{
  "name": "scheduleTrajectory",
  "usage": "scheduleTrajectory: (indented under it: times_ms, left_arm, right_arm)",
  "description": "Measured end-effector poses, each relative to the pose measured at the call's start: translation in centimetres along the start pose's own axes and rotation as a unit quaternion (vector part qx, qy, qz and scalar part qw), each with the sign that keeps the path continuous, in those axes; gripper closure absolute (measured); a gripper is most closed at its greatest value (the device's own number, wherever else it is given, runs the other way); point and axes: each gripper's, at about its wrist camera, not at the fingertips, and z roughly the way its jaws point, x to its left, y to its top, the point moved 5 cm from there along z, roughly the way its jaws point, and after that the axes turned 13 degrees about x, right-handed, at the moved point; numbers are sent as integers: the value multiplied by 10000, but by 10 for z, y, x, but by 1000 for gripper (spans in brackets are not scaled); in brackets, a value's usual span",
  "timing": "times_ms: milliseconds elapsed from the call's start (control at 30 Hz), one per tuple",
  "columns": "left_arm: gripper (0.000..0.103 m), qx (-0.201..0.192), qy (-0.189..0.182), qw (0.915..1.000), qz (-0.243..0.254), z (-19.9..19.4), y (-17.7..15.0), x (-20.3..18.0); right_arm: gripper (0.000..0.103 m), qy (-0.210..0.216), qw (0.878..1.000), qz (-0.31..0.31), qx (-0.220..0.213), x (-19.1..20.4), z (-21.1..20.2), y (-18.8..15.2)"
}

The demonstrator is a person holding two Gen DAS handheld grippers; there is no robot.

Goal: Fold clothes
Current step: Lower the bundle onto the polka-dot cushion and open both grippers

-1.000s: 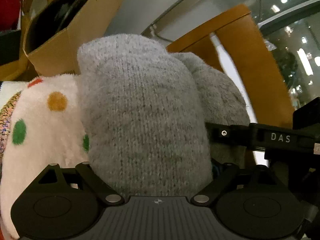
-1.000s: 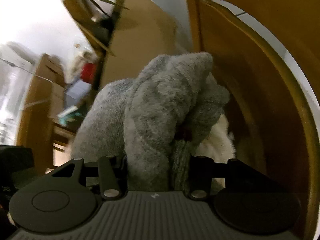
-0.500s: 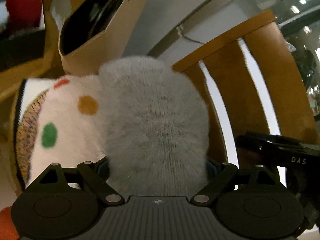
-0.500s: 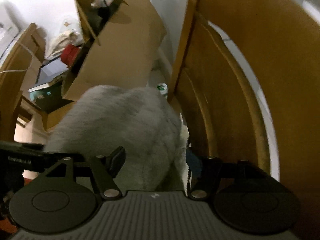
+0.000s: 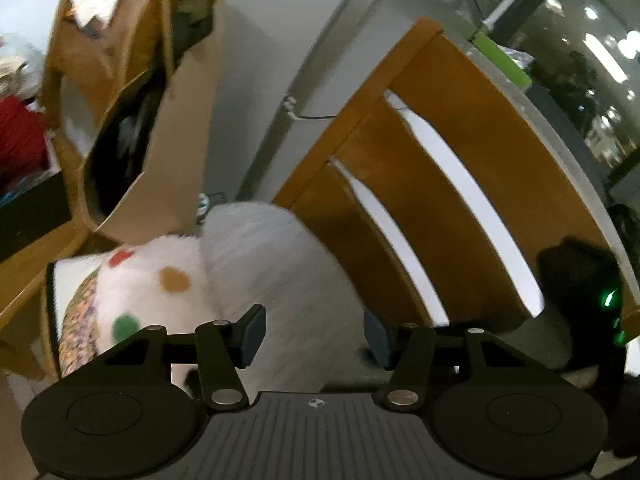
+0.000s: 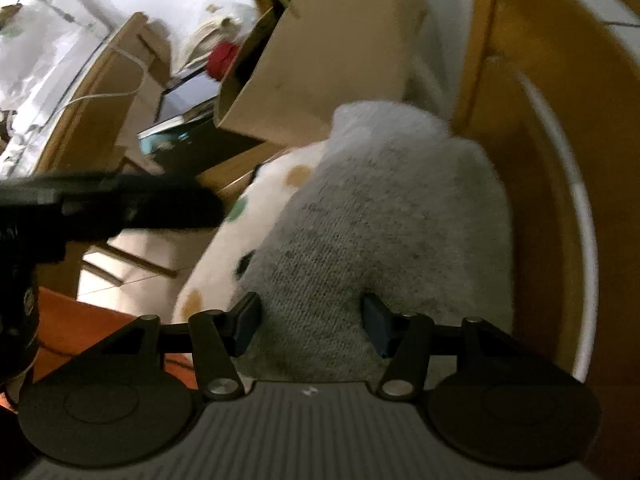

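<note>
A folded grey knit sweater (image 5: pixel 280 280) lies on a wooden chair, against a white fluffy garment with coloured dots (image 5: pixel 160 280). My left gripper (image 5: pixel 314 336) is open, its jaws spread on either side of the grey sweater's near edge, holding nothing. In the right wrist view the grey sweater (image 6: pixel 380 232) fills the middle, with the dotted garment (image 6: pixel 256 216) to its left. My right gripper (image 6: pixel 310 324) is open too, its pads apart at the sweater's near edge. The left gripper's body shows as a dark blur (image 6: pixel 100 208) at the left.
The wooden chair back with slats (image 5: pixel 460 200) rises behind and to the right of the clothes. A brown cardboard bag (image 5: pixel 160 140) stands at the back left. Wooden furniture (image 6: pixel 104 92) and a red object (image 6: pixel 222 58) lie beyond it. An orange surface (image 6: pixel 80 328) is at the lower left.
Both grippers have let go of the grey sweater and opened. They have drawn back from it, and the sweater now rests on the chair beside the dotted garment.
</note>
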Motion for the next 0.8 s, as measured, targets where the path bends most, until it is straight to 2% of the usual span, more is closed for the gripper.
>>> scheduleTrajectory:
  times_ms: [167,333,367,467,733,800]
  left_arm:
    - [57,201,-52,9986,491,31,31,-13]
    - [63,762,66,9928,919,80,45,-14]
    - [68,856,128,9920,918,85,41,-11]
    - [73,980,306,9913,828,87,25,3]
    - [73,1221,698,9886,545,87,-16,38]
    - [73,1192,713,9894,430,83,-24,45]
  right_arm:
    - [40,93,9998,-147,54,17,16,-13]
    - [40,145,9998,-110,72,27,28,-26]
    - [40,154,9998,-90,69,29,31,-27]
    - [40,177,9998,-49,63,33,38,-29]
    - [41,580,9973,-327,313,60,57,-36]
    - [51,588,9972,-378,269,64,53,-36]
